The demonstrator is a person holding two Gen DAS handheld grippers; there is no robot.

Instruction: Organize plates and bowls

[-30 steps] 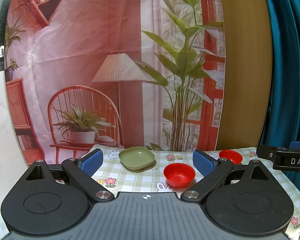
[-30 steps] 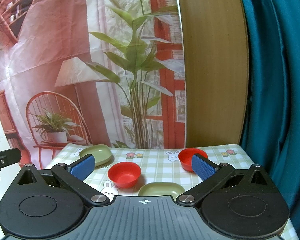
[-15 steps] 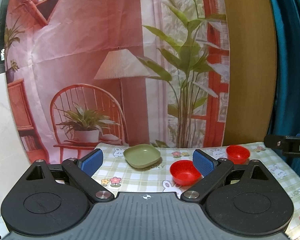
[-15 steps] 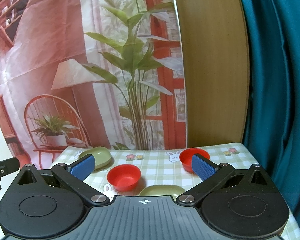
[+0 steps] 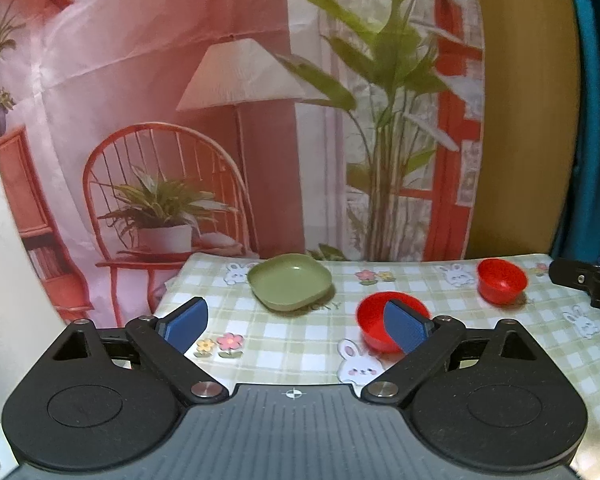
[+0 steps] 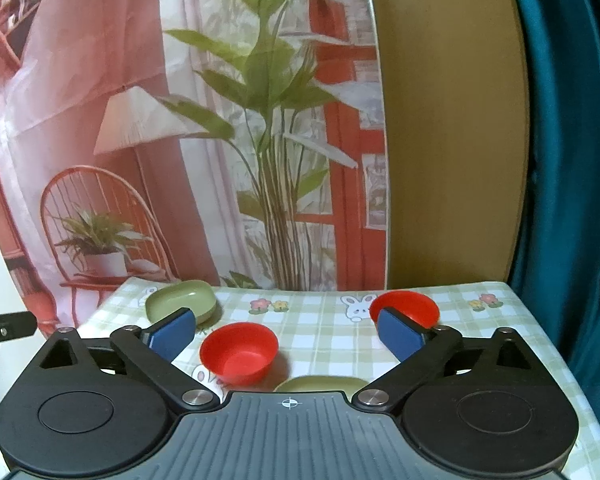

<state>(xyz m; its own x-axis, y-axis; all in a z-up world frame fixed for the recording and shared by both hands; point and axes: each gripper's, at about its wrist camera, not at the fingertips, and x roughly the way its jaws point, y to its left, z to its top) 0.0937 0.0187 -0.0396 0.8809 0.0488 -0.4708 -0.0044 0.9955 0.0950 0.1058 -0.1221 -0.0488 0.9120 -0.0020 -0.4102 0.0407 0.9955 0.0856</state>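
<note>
A green square plate (image 5: 290, 286) sits at the table's far left; it shows too in the right wrist view (image 6: 180, 300). A red bowl (image 5: 374, 320) stands mid-table, also in the right wrist view (image 6: 239, 353). A second red bowl (image 5: 501, 280) stands far right, also in the right wrist view (image 6: 410, 308). Another green plate (image 6: 322, 383) lies near the front, half hidden by my right gripper. My left gripper (image 5: 296, 326) is open and empty above the table's front left. My right gripper (image 6: 288, 332) is open and empty above the front.
The table wears a green checked cloth (image 5: 300, 344) with rabbits and flowers. A printed backdrop (image 5: 220, 120) hangs right behind it. A wooden panel (image 6: 448, 140) and a teal curtain (image 6: 572, 160) stand at the right. The table's left edge drops off beside a white wall (image 5: 4, 260).
Both grippers have moved forward and tilted down a little, so the table and dishes show larger. The jaws stay open. No dish has moved.
</note>
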